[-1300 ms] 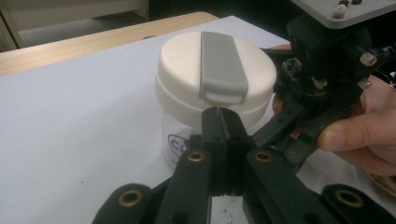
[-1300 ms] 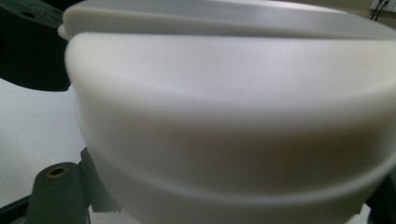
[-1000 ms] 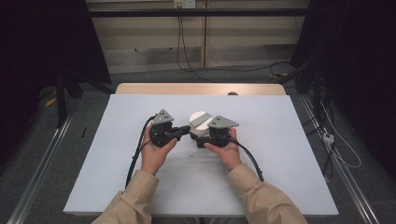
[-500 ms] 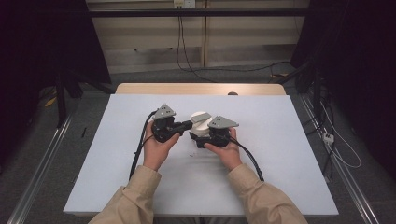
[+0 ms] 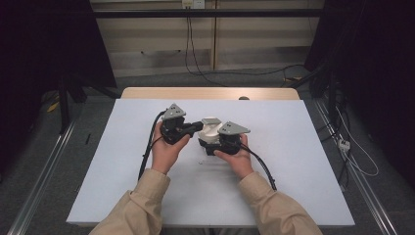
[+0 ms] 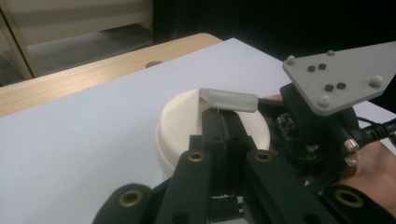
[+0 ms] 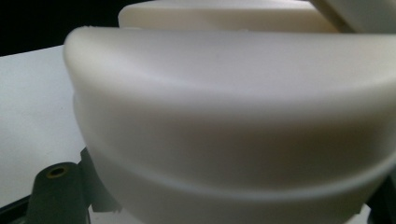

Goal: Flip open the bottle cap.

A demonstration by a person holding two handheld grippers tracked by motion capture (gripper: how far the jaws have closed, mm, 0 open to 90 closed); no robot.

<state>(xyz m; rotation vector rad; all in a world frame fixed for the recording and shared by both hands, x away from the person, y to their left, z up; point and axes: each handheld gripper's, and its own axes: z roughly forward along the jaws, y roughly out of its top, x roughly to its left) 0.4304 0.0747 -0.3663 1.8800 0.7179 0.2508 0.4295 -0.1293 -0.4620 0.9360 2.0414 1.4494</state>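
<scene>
While the right tool (image 5: 211,143) grips the white container (image 5: 210,128), the left tool (image 5: 199,125) touches its top.

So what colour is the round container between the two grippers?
Cream white; the round container shows best in the left gripper view.

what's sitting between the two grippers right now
A round cream container sits between the left gripper and right gripper, clearest in the high view. The left gripper's shut jaws reach over its lid.

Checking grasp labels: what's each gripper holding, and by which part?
Right gripper clamps the cream round container by its side wall. Left gripper is shut at its lid's flip tab; actual grip unclear.
</scene>
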